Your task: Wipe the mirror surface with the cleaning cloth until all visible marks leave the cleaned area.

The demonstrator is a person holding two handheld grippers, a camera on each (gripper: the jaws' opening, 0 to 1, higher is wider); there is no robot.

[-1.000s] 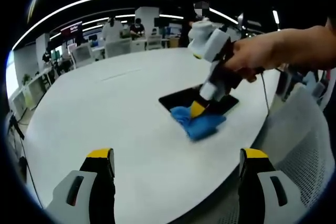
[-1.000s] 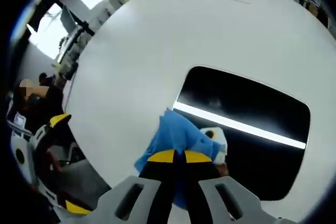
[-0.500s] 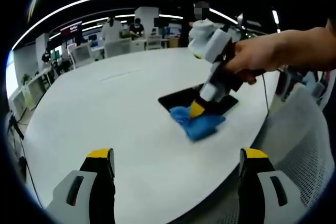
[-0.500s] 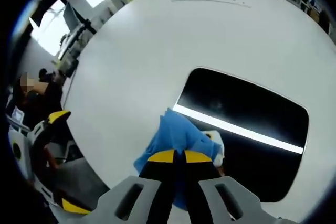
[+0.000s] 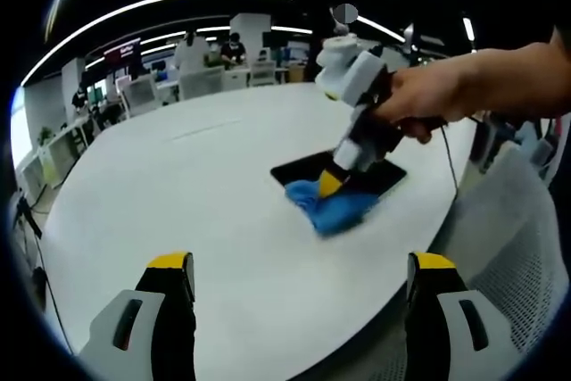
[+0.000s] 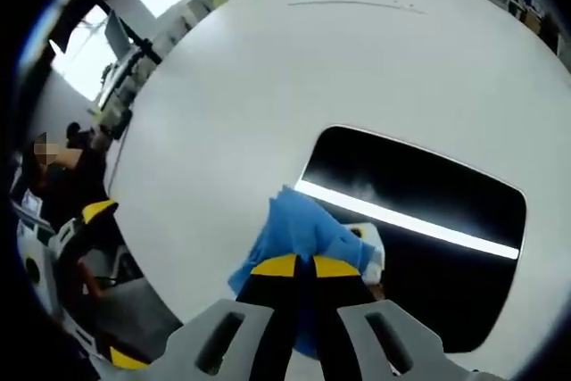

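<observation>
A dark rectangular mirror (image 6: pixel 419 220) lies flat on the round white table (image 6: pixel 259 86) and reflects a bright ceiling light strip. A crumpled blue cleaning cloth (image 6: pixel 299 234) overlaps the mirror's near left corner. My right gripper (image 6: pixel 296 267) is shut on the cloth, pressing it down at the mirror's edge. In the left gripper view the mirror (image 5: pixel 379 174) and cloth (image 5: pixel 335 207) lie mid-table, with the right gripper (image 5: pixel 328 186) held by a hand coming in from the right. My left gripper (image 5: pixel 299 287) hovers open over the table's near edge, well short of the mirror.
A mesh-backed chair (image 5: pixel 508 247) stands at the table's right edge. Desks, chairs and several people (image 5: pixel 210 46) fill the office behind the table. A seated person (image 6: pixel 62 167) is beside the table's left rim in the right gripper view.
The right gripper has slid the cloth slightly left along the mirror's near corner. The left gripper has stayed still.
</observation>
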